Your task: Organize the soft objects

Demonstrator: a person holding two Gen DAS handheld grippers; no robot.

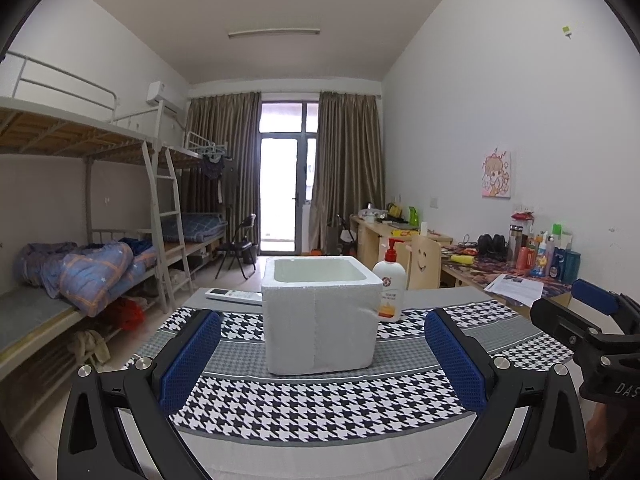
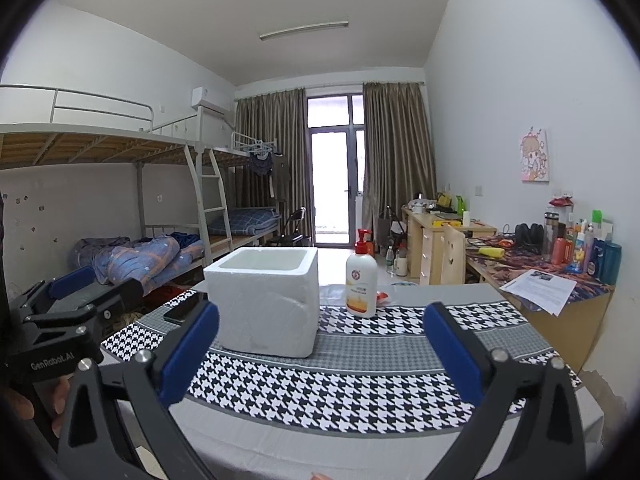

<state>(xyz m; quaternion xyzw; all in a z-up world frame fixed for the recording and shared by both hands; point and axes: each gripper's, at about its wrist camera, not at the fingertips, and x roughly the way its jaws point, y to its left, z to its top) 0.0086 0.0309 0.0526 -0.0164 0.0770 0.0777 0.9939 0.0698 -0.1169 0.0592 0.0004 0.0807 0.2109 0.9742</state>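
Right wrist view: left gripper (image 2: 60, 296) body reads, seemingly, "GenRobot.AI".

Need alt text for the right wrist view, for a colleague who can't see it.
An open white foam box stands on a houndstooth cloth just ahead of the open right hand-held gripper, nothing between its blue pads. A pump bottle stands right of the box, a dark phone left.

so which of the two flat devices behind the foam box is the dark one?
The phone, black, lying left of the foam box. The remote control is white with a display.
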